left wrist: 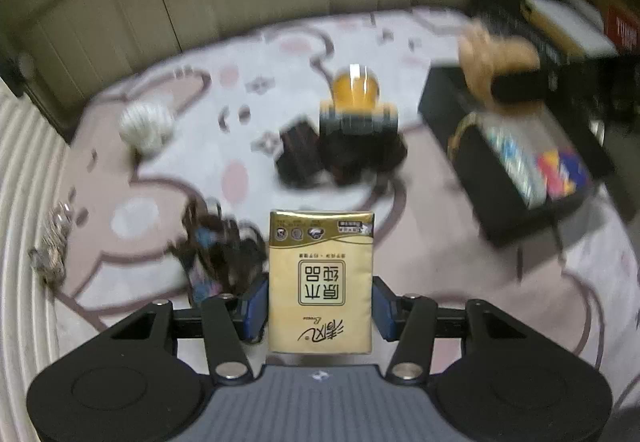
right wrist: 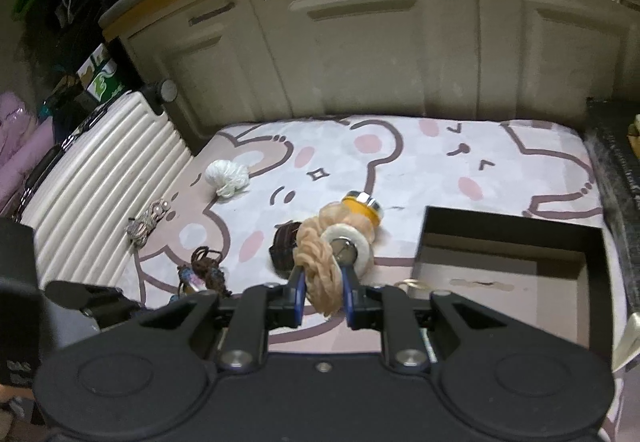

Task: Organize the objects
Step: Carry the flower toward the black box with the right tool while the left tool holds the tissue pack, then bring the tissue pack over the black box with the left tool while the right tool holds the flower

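Left tool (left wrist: 320,306) pinching tissue pack (left wrist: 321,282), right tool (right wrist: 323,296) pinching plush toy (right wrist: 320,266) — bear-print mat (right wrist: 420,162), cabinets (right wrist: 360,54) behind.

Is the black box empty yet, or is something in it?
Not empty: the black box holds colourful packets, seen from the left wrist view.
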A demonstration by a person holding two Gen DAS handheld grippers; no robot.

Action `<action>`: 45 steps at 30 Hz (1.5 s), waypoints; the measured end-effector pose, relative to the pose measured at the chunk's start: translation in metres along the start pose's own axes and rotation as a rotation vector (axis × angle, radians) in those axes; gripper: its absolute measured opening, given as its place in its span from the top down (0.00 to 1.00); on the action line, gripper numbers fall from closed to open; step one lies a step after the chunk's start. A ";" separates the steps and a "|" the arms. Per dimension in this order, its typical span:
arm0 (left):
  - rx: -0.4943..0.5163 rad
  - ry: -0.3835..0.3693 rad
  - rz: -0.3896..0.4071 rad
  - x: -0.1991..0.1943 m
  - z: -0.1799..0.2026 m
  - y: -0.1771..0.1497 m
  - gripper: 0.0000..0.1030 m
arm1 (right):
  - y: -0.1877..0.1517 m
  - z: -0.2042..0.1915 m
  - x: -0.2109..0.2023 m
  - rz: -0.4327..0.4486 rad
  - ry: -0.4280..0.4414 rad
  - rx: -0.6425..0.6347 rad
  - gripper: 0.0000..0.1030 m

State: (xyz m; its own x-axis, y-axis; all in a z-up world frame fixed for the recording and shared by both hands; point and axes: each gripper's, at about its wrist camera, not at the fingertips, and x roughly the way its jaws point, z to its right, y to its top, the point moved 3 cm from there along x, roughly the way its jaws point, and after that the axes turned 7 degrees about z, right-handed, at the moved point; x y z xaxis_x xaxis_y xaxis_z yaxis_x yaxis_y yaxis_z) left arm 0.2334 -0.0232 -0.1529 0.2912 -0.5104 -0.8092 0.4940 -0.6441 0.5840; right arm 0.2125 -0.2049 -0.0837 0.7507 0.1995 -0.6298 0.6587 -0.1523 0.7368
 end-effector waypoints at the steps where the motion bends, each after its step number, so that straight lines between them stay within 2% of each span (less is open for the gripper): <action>1: -0.013 0.003 0.022 -0.003 0.001 0.005 0.48 | 0.001 0.003 -0.003 0.008 -0.004 0.006 0.81; 7: -0.042 0.013 0.121 -0.016 0.011 0.024 0.48 | 0.006 0.025 -0.018 0.048 -0.028 0.049 0.81; 12: -0.037 -0.009 0.158 -0.018 0.025 0.033 0.48 | 0.006 0.039 -0.026 0.056 -0.045 0.064 0.81; 26: 0.051 -0.132 0.314 -0.017 0.102 0.073 0.48 | -0.005 0.103 -0.058 0.067 -0.135 0.116 0.81; 31: 0.075 -0.188 0.297 -0.011 0.126 0.078 0.48 | -0.012 0.127 -0.063 0.064 -0.158 0.157 0.81; 34: 0.077 -0.175 0.271 -0.009 0.126 0.078 0.48 | -0.012 0.130 -0.063 0.064 -0.153 0.171 0.81; 42: -0.053 -0.115 0.221 -0.021 0.064 0.062 0.48 | -0.006 0.111 -0.054 0.070 -0.104 0.155 0.81; 45: 0.002 -0.098 0.154 -0.022 0.044 0.044 0.48 | -0.003 0.097 -0.050 0.067 -0.081 0.137 0.81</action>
State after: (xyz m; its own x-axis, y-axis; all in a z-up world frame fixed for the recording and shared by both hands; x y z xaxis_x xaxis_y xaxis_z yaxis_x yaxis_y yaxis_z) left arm 0.2127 -0.0654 -0.1070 0.2822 -0.6561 -0.6999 0.4483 -0.5548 0.7009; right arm 0.1782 -0.3087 -0.0782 0.7911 0.1068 -0.6023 0.6038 -0.2940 0.7410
